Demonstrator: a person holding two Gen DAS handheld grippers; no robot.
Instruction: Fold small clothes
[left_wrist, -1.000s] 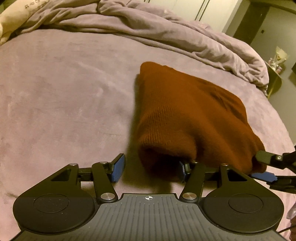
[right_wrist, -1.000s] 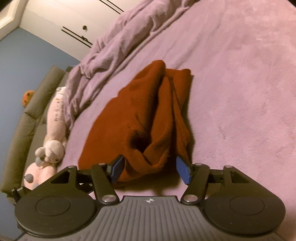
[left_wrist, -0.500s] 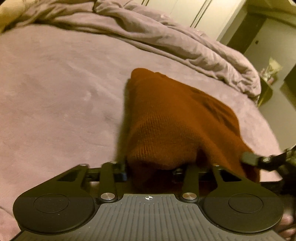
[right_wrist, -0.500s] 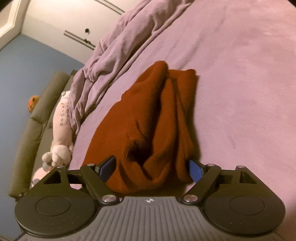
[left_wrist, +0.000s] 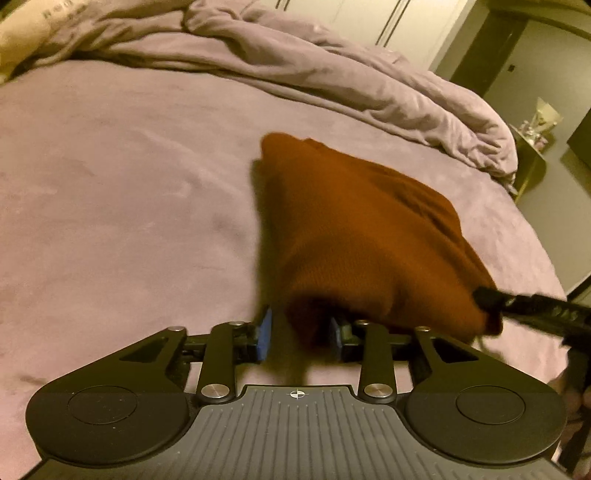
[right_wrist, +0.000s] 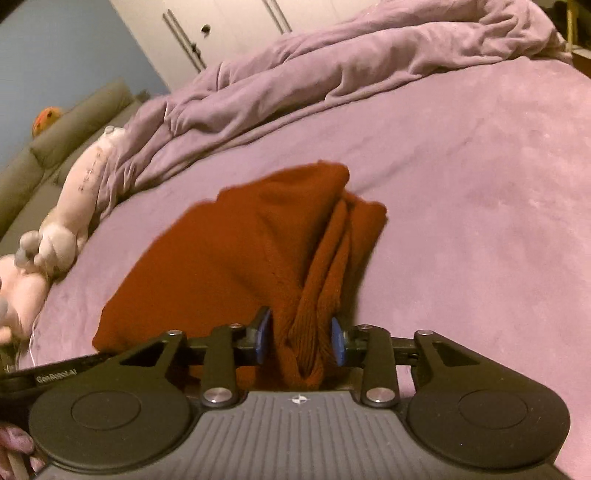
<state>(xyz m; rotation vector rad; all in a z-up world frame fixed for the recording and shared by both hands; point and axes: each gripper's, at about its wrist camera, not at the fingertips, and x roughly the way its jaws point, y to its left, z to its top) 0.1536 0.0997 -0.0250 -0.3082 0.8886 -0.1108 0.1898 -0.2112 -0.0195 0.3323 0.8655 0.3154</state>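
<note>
Left tool: blue pads closed in on the near corner of the rust-brown knit garment, which bunches between them. Right tool: likewise clamped on a gathered bundle of ribbed folds at the other near corner; its black finger shows at the right edge of the left wrist view. The garment lies partly folded on the purple bed, its near edge raised off the sheet and its far end resting down. Beyond it lie a rumpled duvet and, at the left of the right wrist view, a plush toy. Judged step: carrying the gripped edge over for the next fold. To do it well, both tools should rise level and travel together, keeping the edge taut so layers stay aligned. Compared with one second ago, both tools, then spread wide around the cloth, have closed on it, and the near edge has lifted.
</note>
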